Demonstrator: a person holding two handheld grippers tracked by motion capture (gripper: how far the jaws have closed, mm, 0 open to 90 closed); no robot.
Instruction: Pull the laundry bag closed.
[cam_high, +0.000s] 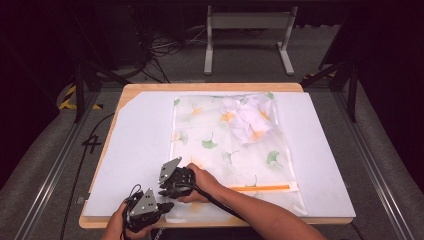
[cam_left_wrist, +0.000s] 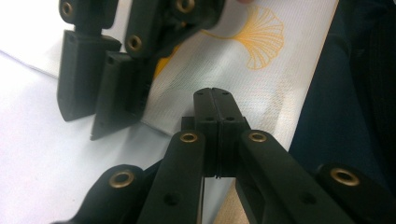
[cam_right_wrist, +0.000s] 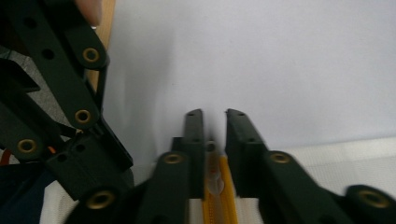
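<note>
The zip bag (cam_high: 225, 145) with the ginkgo-leaf print lies flat on the white board (cam_high: 135, 150) that covers the bench (cam_high: 125, 92). Its orange zip strip (cam_high: 260, 188) runs along the end of the bag nearest you, and a bundle of white cloth (cam_high: 248, 119) sits inside at the bag's far end, toward its right corner.

Your right tool (cam_high: 170, 192) is down at the bag's near left corner, at the left end of the zip strip. In the right gripper view, that tool (cam_right_wrist: 214, 116) has the zip strip (cam_right_wrist: 217, 196) and its small clear slider (cam_right_wrist: 215, 182) running up between its jaws, which stand only slightly apart. Whether the pads actually press on the slider you cannot tell from here.

Your left tool (cam_high: 167, 205) sits just beside the bag's near left corner, close to the bench's front edge and almost touching the right tool. In the left gripper view, your left tool (cam_left_wrist: 215, 91) has its jaws pressed together, with their tips over the printed bag (cam_left_wrist: 233, 70) at its near edge. Whether bag film is pinched between them you cannot tell. The right tool (cam_left_wrist: 107, 107) hangs just beyond, its tips over the bag's edge.
</note>
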